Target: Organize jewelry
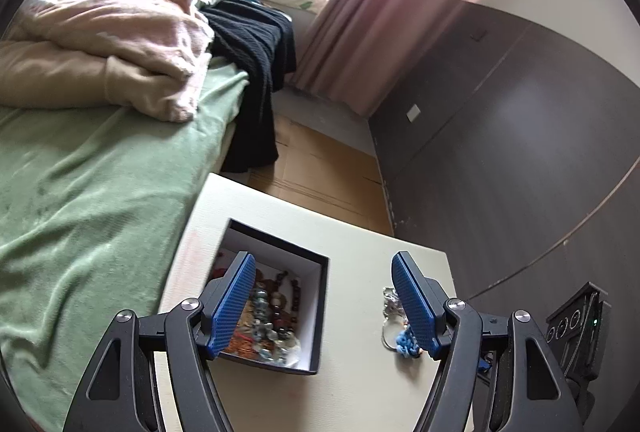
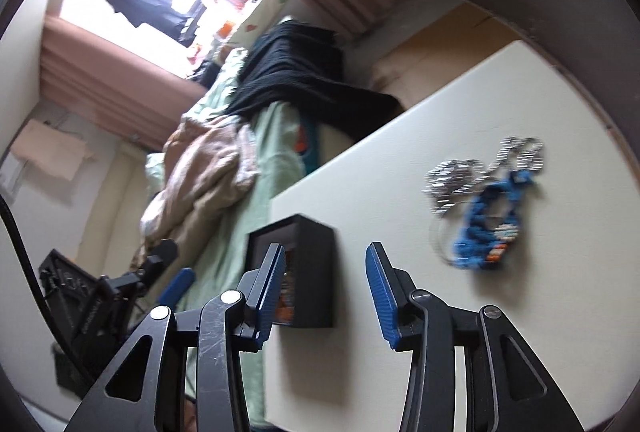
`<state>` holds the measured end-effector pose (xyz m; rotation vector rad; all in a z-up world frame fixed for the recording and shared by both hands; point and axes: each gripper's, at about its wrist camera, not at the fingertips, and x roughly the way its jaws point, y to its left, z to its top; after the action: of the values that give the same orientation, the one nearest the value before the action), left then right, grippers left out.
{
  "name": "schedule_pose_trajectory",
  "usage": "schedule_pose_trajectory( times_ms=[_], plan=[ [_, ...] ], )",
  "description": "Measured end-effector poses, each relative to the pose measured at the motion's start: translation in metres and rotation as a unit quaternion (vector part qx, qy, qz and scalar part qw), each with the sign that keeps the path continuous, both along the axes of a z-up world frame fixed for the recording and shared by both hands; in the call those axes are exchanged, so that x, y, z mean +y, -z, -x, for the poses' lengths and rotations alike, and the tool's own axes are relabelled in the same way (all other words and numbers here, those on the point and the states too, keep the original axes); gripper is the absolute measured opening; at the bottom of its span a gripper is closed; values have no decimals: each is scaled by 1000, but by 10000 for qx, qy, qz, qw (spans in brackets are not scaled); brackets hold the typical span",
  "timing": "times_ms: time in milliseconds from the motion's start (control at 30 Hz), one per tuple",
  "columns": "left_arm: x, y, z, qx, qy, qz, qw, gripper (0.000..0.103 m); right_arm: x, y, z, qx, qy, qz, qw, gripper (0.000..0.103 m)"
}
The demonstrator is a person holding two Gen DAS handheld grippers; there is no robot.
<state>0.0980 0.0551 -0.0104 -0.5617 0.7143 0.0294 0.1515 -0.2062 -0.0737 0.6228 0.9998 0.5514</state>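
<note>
While both jaws gape wide, empty, beaded jewelry (image 1: 268, 316) fills box (image 1: 316, 316); blue bracelet (image 2: 486, 228) outside.

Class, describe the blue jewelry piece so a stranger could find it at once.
Start at the cream table beside the green bed. Right of the black box of beads lies a loose heap; the blue knotted piece sits against the silver jewelry, the only blue among it.

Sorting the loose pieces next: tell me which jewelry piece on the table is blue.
The blue knotted cord bracelet, lying against the silver chain piece, which is plain metallic; both sit outside the black box.
</note>
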Motion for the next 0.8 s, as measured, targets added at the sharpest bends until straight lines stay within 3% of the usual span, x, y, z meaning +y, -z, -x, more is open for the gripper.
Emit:
schedule_pose_trajectory(
  times_ms=[433,800],
  plan=[
    [-63,9,-23,70,651,-443,9969,71,-44,8,-7,327,384,362,9981,43],
    [-124,32,-45,327,1311,-1033,9854,70,-92,7,-12,592,749,329,9949,43]
  ],
)
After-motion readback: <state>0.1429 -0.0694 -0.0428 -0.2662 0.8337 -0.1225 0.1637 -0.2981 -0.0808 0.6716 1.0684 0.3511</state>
